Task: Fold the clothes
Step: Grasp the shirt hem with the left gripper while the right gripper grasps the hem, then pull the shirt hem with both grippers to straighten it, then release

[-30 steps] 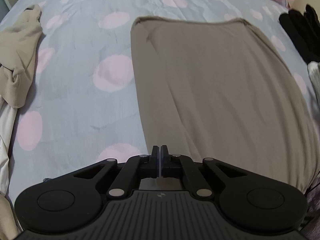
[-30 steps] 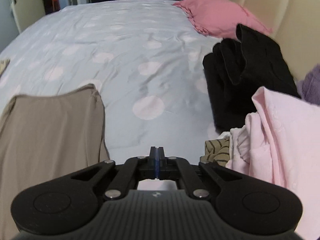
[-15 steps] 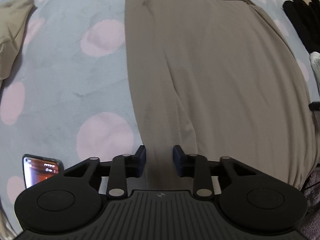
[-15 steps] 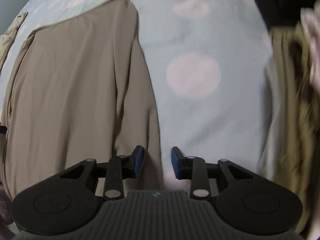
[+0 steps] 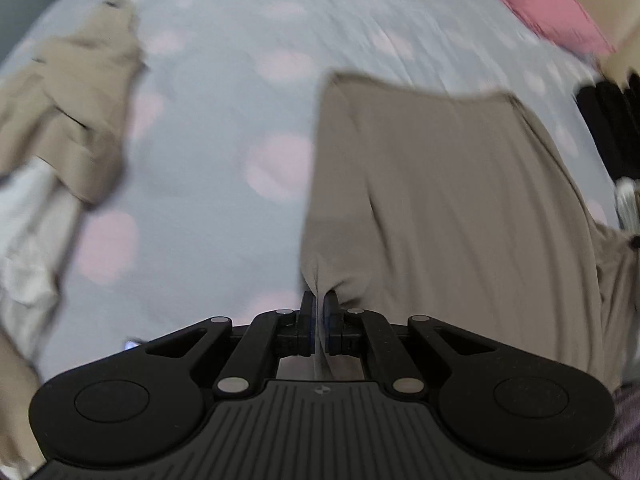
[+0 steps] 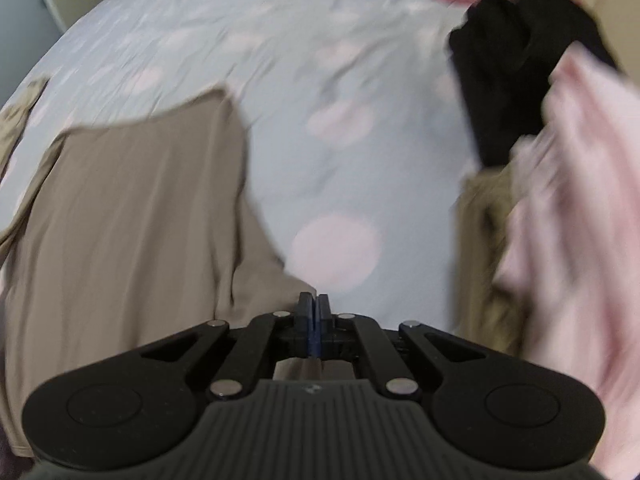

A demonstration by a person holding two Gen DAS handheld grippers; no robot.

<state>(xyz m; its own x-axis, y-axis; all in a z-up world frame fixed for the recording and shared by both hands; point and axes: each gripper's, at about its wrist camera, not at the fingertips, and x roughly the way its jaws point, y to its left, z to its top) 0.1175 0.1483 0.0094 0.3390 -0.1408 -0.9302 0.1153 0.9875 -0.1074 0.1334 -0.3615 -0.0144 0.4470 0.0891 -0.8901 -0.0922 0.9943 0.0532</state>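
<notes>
A taupe garment (image 5: 448,200) lies spread on the bed, its far hem flat. My left gripper (image 5: 319,302) is shut on its near left corner, and a pinch of cloth rises between the pads. In the right wrist view the same taupe garment (image 6: 132,208) fills the left side. My right gripper (image 6: 314,304) is shut on its near right corner, with cloth showing behind the fingers. Both near corners are lifted a little off the sheet. Both views are blurred by motion.
The bed sheet (image 5: 224,92) is light blue with pink dots. A beige garment (image 5: 72,120) and white cloth (image 5: 28,232) lie at the left. At the right are a black garment (image 6: 516,76), a pale pink one (image 6: 576,216), an olive one (image 6: 480,240) and a pink pillow (image 5: 548,4).
Both grippers were shut and empty a second ago, opened low over the near corners half a second ago, and now have shut on the cloth and risen with it.
</notes>
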